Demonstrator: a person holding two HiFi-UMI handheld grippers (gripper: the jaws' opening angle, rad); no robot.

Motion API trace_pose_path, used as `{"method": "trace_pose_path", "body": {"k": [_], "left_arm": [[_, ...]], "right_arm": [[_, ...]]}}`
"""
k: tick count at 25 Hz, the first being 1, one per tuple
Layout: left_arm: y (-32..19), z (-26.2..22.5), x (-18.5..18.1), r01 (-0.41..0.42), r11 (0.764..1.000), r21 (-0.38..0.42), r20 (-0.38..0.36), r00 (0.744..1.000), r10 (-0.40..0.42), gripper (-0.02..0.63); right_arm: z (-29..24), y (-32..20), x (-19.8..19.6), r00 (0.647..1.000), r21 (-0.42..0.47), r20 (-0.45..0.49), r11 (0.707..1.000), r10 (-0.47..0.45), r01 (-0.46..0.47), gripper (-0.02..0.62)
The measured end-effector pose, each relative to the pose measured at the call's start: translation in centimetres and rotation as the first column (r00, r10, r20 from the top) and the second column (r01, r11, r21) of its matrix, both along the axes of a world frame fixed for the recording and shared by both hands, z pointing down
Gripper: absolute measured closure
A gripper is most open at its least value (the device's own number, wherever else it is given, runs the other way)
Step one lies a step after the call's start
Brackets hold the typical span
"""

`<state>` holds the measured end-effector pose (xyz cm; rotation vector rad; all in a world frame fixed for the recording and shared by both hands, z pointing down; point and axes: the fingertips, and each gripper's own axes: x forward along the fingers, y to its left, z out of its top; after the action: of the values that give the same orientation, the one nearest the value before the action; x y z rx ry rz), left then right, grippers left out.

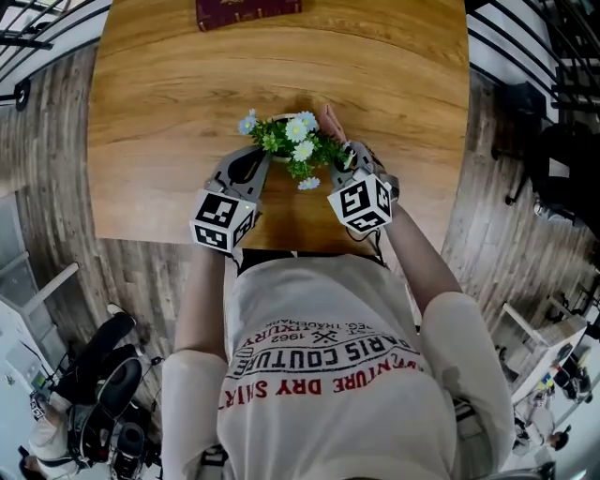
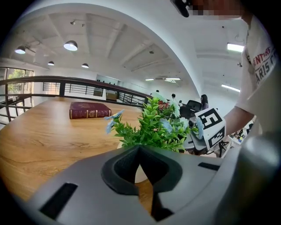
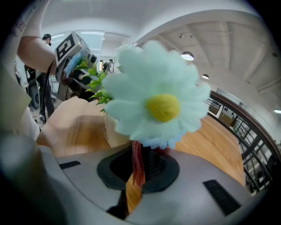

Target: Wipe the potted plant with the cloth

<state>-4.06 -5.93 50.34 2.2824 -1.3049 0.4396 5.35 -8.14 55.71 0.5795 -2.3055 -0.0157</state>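
On a wooden table [image 1: 169,112], near its front edge: a potted plant [image 1: 295,145], upright, long axis straight up, green leaves spreading sideways, white and pale blue flowers on top. At the far edge of the table, well apart from the plant: a dark red book [image 1: 248,13], lying flat, gold print on the cover too small to read. Around the table: plank floor [image 1: 56,169] and a black railing [image 2: 66,85].

Left gripper [image 1: 255,159] just beside the plant on its left, jaws together, nothing clamped. Beyond the slit between them in the left gripper view, only the pale pot.

Right gripper [image 1: 345,157] just beside the plant on its right, jaws pressed on a strip of pinkish-red cloth [image 3: 137,163]. A pink end showing beside the leaves in the head view. Directly in front of these jaws: one big white flower [image 3: 160,105] with a yellow centre, blocking most of the right gripper view.

Black-and-white square markers on both gripper cubes. On the person's white T-shirt [image 1: 328,347], upside down in the head view: "1962", "COUTURE", "DRY".
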Motion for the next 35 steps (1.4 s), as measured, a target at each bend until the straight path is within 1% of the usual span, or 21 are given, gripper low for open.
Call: {"method": "trace_pose_path", "body": {"k": [2,6,11,14,18,22,26,31,35], "left_arm": [[0.0,0.0,-0.1,-0.018,1.0,0.0,-0.006,1.0,0.018,0.591],[0.1,-0.1,0.1,-0.051,0.999,0.004,0.001,0.999,0.051,0.591],[0.1,-0.2,0.1,-0.068,0.998,0.007,-0.01,0.998,0.068,0.591],[0.1,-0.2,0.2,-0.092,0.996,0.004,-0.022,0.996,0.092,0.591],[0.1,-0.2,0.3,-0.134,0.991,0.0,-0.035,0.99,0.134,0.591],[0.2,-0.4,0.4,-0.17,0.986,0.005,-0.043,0.985,0.17,0.591],[0.3,-0.5,0.4,-0.22,0.976,0.002,-0.075,0.973,0.219,0.591],[0.4,-0.7,0.4,-0.293,0.956,0.016,-0.094,0.951,0.293,0.591],[0.5,-0.6,0.3,-0.329,0.944,0.014,-0.112,0.938,0.329,0.591]], "right_arm": [[0.1,0.2,-0.1,0.999,0.025,-0.035,0.999,-0.024,0.024,0.558],[0.3,1.1,0.0,0.996,0.032,-0.079,0.998,-0.047,0.05,0.558],[0.5,2.7,-0.1,0.992,-0.003,-0.115,0.999,-0.044,0.044,0.558],[0.7,4.0,-0.6,0.991,-0.017,-0.126,0.999,-0.038,0.036,0.558],[0.6,5.5,-1.9,0.99,-0.003,-0.138,1.0,-0.022,0.022,0.558],[0.2,6.6,-3.9,0.993,-0.002,-0.12,1.0,-0.013,0.013,0.558],[-0.1,7.2,-6.0,0.995,-0.003,-0.1,1.0,0.016,-0.016,0.558],[-0.7,7.6,-8.1,0.995,-0.018,-0.055,0.996,0.083,-0.085,0.558],[-1.1,7.5,-9.2,0.987,-0.052,0.001,0.985,0.162,-0.162,0.558]]}}
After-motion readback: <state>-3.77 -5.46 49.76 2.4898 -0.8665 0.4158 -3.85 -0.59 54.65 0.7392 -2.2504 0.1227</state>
